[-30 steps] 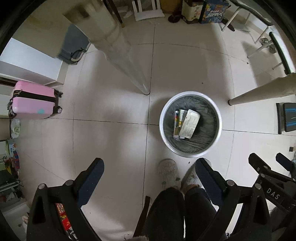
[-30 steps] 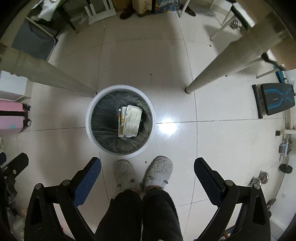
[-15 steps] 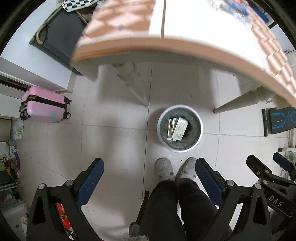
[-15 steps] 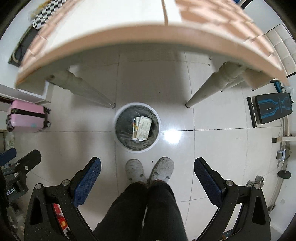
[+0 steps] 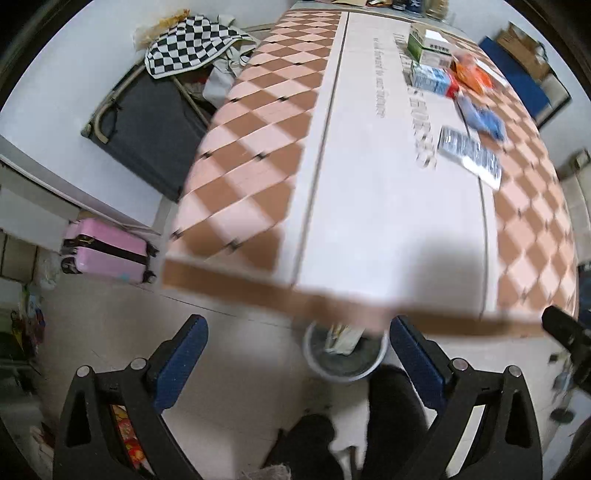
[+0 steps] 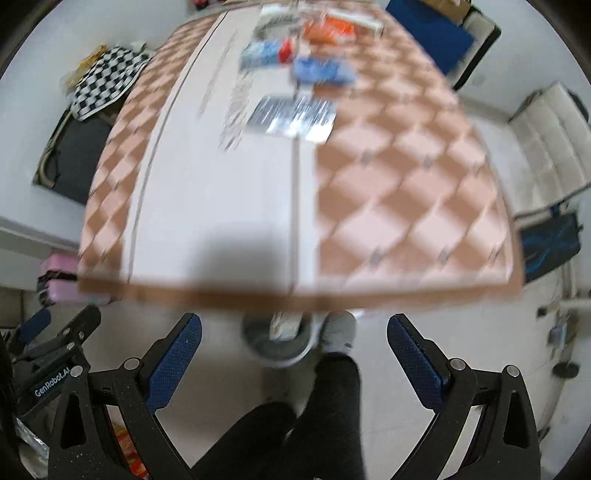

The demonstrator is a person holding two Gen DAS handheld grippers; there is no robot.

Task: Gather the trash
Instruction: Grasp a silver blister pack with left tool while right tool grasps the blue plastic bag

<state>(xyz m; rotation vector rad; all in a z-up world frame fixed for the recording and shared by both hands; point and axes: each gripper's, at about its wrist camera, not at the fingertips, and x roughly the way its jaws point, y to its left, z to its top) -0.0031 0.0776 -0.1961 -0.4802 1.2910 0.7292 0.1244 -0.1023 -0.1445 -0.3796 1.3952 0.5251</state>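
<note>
A white trash bin (image 5: pixel 343 360) (image 6: pixel 280 345) with a grey liner stands on the floor, half hidden under the table's near edge, with flat cartons inside. Trash lies on the far part of the checkered table (image 5: pixel 258 147) (image 6: pixel 406 184): a silver-blue packet (image 5: pixel 469 155) (image 6: pixel 291 116), a blue wrapper (image 5: pixel 484 118) (image 6: pixel 323 70), a blue-white carton (image 5: pixel 432 79), an orange pack (image 5: pixel 472 75) (image 6: pixel 328 31) and a green-white box (image 5: pixel 430 46). My left gripper (image 5: pixel 299 358) and right gripper (image 6: pixel 295 356) both stand open and empty, above the floor in front of the table edge.
A person's dark trouser legs (image 6: pixel 325 406) and a grey slipper (image 6: pixel 338 334) are just below the grippers. A pink suitcase (image 5: pixel 107 254) stands at the left, a checkered cloth (image 5: pixel 192 44) on a dark folding frame beyond it. A blue-black bench (image 6: pixel 550 240) sits at the right.
Both cameras have risen and tilted up from the bin under the table to the table top. The bin has slid under the table edge in view. Both grippers stay open.
</note>
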